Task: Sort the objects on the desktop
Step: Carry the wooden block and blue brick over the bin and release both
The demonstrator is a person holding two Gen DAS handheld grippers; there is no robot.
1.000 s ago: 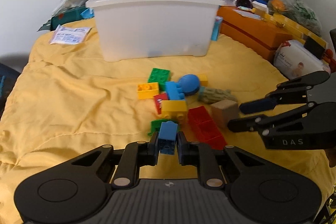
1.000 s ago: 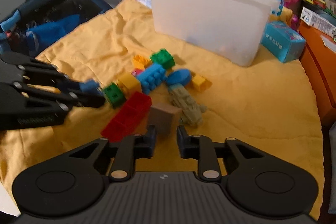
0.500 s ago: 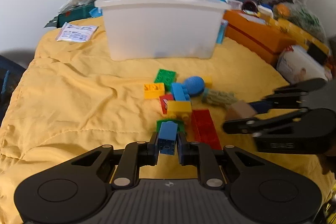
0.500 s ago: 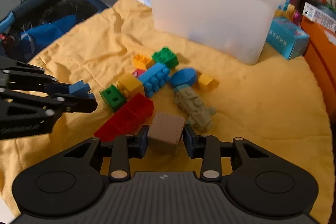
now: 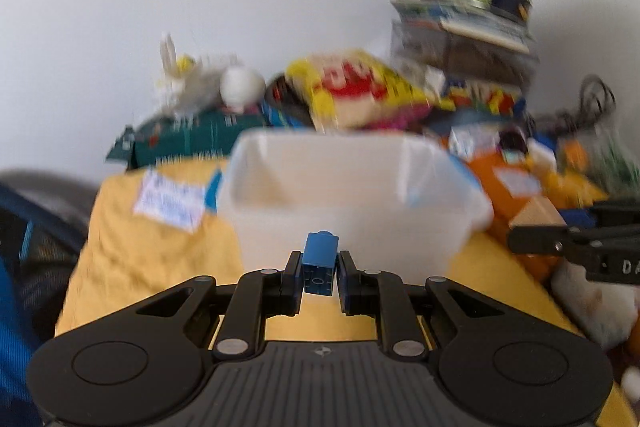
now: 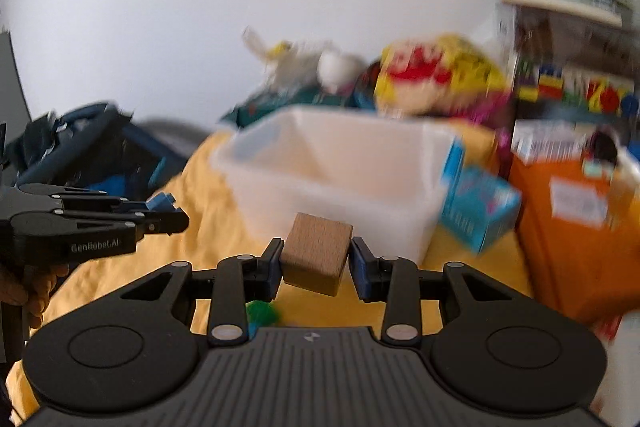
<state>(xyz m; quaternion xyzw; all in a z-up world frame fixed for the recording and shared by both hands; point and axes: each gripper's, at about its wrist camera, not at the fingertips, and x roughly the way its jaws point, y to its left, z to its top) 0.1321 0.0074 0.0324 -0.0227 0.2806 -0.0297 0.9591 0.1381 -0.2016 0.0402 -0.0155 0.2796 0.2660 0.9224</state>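
blue brick [image 5: 319, 261] pinched in the left gripper [image 5: 319, 277], wooden block [image 6: 316, 253] clamped in the right gripper [image 6: 317, 267], both just before the white bin [image 5: 352, 203]

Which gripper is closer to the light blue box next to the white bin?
Right. The right gripper, holding the wooden block, sits just left of the light blue box. The left gripper, holding the blue brick, is beyond the white bin.
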